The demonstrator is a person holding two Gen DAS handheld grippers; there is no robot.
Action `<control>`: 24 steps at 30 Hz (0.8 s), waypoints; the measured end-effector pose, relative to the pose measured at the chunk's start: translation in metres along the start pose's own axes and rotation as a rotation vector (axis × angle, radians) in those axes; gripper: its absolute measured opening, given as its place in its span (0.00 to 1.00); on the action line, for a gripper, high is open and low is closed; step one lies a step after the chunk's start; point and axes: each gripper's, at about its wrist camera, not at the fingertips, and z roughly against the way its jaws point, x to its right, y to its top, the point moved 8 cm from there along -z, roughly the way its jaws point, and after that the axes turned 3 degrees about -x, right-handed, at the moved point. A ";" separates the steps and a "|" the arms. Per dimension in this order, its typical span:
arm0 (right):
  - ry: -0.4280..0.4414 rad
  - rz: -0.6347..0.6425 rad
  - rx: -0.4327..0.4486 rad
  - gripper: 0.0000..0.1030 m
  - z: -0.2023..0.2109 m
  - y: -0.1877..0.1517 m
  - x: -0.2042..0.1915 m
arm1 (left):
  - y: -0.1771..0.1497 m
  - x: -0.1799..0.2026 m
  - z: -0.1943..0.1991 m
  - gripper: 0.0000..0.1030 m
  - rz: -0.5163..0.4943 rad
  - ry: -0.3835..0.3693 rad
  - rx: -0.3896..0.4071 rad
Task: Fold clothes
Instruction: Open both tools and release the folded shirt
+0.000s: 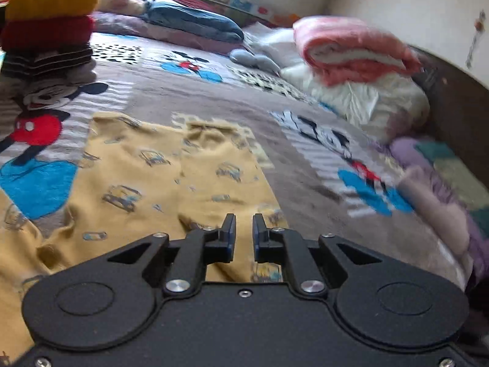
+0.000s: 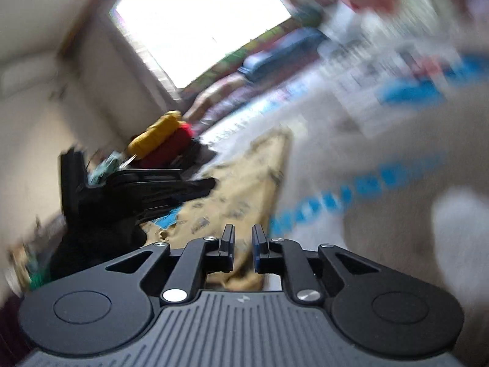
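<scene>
Left wrist view: left gripper [image 1: 244, 229] hangs over yellow car-print garment [image 1: 171, 177], jaws slightly parted, gripping nothing | garment lies spread on cartoon bedspread [image 1: 198, 98], folded stack [image 1: 49, 27] at far left | right wrist view, blurred: right gripper [image 2: 243, 240] likewise parted, empty, above garment's edge [image 2: 244, 180]

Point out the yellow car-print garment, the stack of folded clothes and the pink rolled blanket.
yellow car-print garment [image 1: 146, 180]: left wrist view, on its flat printed middle.
stack of folded clothes [image 1: 49, 27]: left wrist view, on the red layer under the yellow top piece.
pink rolled blanket [image 1: 351, 49]: left wrist view, on its upper pink fold.
</scene>
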 end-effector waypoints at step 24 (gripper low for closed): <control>-0.052 0.272 -0.121 0.22 -0.045 -0.013 -0.013 | -0.007 0.002 -0.022 0.14 0.014 -0.025 -0.092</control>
